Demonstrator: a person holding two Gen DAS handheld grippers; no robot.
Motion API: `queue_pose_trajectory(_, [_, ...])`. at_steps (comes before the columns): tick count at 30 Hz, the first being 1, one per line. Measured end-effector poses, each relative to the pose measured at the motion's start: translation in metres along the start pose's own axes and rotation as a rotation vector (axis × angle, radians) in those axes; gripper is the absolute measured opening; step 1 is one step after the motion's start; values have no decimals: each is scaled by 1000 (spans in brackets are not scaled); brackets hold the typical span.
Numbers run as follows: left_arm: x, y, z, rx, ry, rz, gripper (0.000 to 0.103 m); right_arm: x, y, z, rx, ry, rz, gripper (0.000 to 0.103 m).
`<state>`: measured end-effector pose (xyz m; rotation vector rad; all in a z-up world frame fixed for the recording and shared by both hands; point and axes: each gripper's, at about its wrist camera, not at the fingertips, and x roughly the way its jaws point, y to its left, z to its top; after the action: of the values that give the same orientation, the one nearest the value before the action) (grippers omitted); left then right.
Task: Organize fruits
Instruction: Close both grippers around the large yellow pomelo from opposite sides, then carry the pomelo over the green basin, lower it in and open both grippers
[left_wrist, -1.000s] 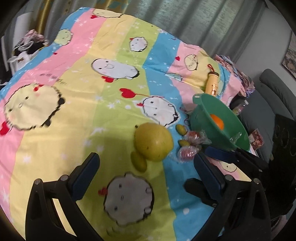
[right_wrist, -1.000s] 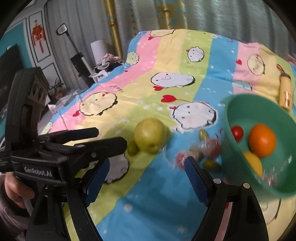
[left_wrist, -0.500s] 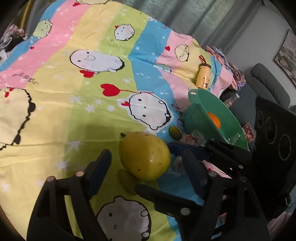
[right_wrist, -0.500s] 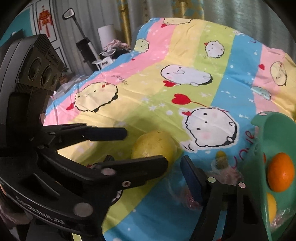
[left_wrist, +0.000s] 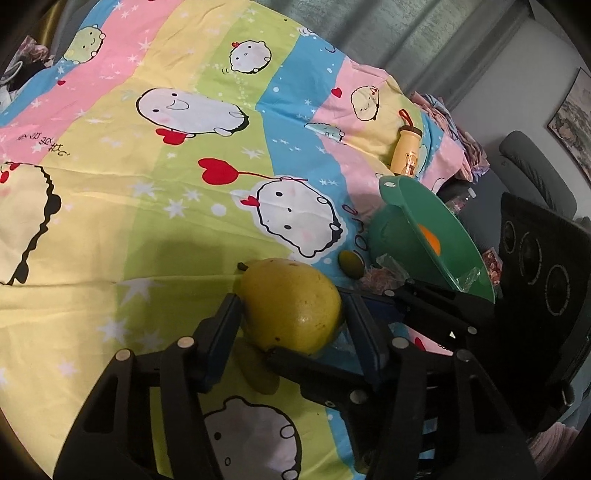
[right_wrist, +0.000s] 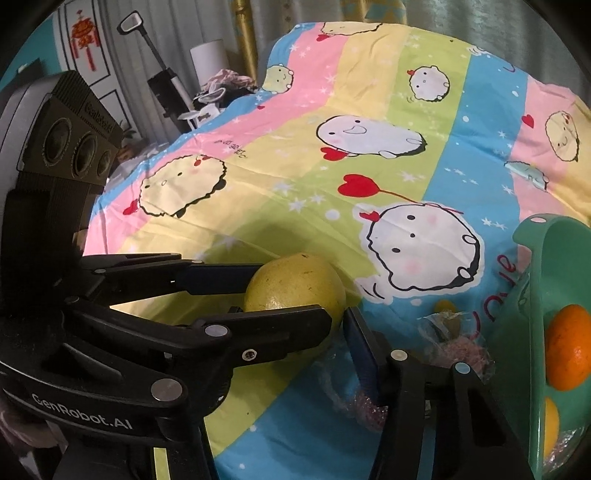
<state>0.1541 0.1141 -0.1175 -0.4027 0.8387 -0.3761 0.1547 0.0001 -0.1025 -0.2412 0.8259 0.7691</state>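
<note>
Jaws of the left gripper (left_wrist: 291, 325) clamp the big yellow pomelo (left_wrist: 291, 306) just beside the green bowl (left_wrist: 443, 236), right gripper (right_wrist: 332, 343) spread open; heavy, smooth-skinned, best held across its widest middle.

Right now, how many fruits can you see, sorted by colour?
large yellow-green fruit: 1
small green fruits: 2
orange fruit, in the green bowl: 1
yellow fruit, in the bowl: 1
Total: 5 in view
</note>
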Motion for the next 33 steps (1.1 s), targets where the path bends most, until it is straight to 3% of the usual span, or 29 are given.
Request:
queue_pose_trajectory(15, [-57,-45,5,86,-117,14,58,-64,25,2,-35,-176,-18,57])
queue_pose_trajectory(23, [-62,-86,5,155,-116,11,58,-101,10,-10,17,-239,-25,57])
queue_pose_trajectory(33, [-40,-141,5,246,-80,-21,58,-137,-25,-36,111,-285,-62,57])
